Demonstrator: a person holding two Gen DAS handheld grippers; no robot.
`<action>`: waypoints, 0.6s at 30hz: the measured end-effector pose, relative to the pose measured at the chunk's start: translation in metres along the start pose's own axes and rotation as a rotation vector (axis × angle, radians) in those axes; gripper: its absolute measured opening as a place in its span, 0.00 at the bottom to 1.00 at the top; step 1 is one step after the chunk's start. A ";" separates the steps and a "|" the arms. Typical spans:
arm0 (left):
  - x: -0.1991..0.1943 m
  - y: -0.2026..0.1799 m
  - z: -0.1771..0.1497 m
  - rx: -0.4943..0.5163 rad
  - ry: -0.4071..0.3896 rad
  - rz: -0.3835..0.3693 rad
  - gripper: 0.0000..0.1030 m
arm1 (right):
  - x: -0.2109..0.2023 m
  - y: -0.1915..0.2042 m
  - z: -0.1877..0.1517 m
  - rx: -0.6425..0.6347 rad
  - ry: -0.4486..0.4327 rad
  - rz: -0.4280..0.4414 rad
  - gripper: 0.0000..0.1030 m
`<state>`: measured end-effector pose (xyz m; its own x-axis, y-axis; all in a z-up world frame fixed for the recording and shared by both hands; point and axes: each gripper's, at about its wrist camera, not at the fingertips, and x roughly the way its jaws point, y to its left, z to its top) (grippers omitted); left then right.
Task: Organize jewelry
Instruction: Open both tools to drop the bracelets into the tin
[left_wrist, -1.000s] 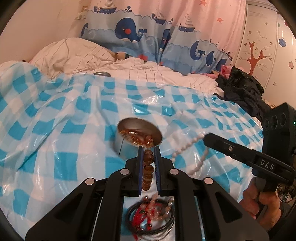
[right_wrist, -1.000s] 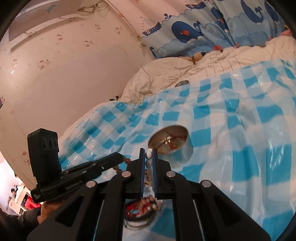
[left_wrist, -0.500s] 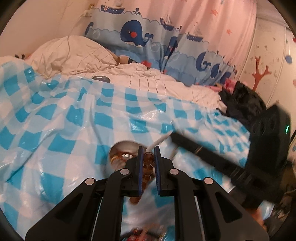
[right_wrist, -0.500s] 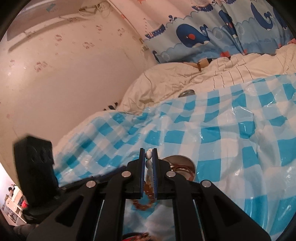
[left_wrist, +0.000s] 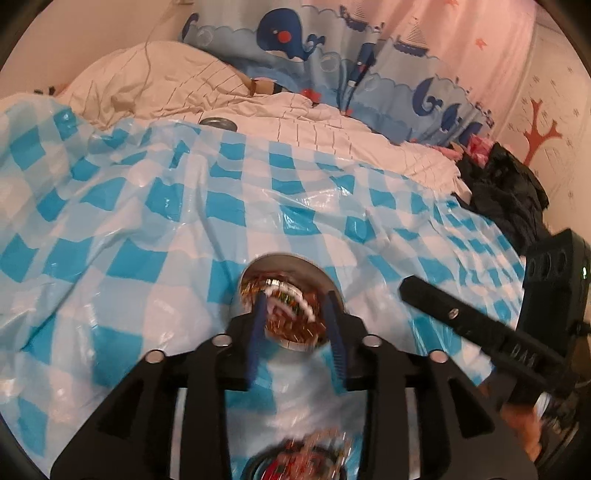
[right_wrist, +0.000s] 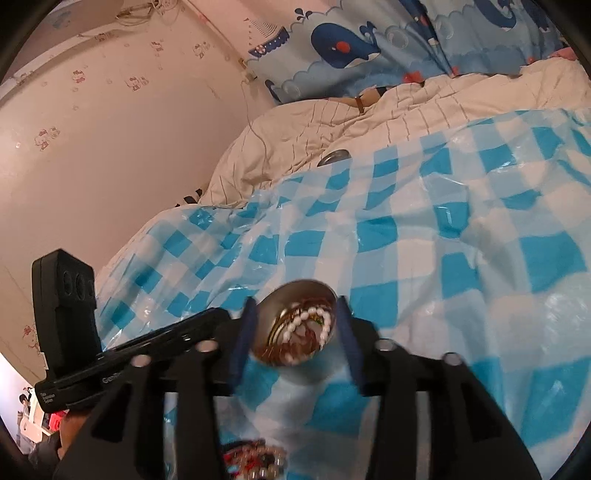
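Jewelry (left_wrist: 291, 314) lies heaped in a round tin (left_wrist: 295, 267) on the checked sheet (left_wrist: 147, 221), well in from its edges; white beads (right_wrist: 314, 317) sit on top. Both grippers, left (left_wrist: 295, 332) and right (right_wrist: 295, 332), hang over the tin with jaws opening and nothing pinched between them. A 2nd tangle (left_wrist: 306, 458) lies nearer the sheet's near edge

Both grippers are matte black plastic with angular cut-out arms, silver round screws and blue ribbed pads (left_wrist: 258, 332). The right gripper (left_wrist: 480, 328) carries white lettering and a boxy black camera block.
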<state>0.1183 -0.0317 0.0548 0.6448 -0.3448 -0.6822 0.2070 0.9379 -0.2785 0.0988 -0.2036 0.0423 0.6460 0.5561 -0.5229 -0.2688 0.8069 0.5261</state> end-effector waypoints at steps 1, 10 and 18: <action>-0.007 0.000 -0.007 0.014 0.005 0.006 0.38 | -0.004 0.000 -0.004 -0.007 0.006 -0.013 0.49; -0.034 0.011 -0.071 0.040 0.031 0.036 0.46 | 0.013 -0.009 -0.065 -0.139 0.197 -0.384 0.69; -0.022 0.038 -0.092 -0.014 0.013 0.098 0.53 | 0.039 0.018 -0.102 -0.398 0.239 -0.601 0.93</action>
<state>0.0438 0.0080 -0.0031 0.6520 -0.2522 -0.7150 0.1329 0.9665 -0.2197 0.0459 -0.1473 -0.0371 0.6023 -0.0105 -0.7982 -0.1859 0.9706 -0.1531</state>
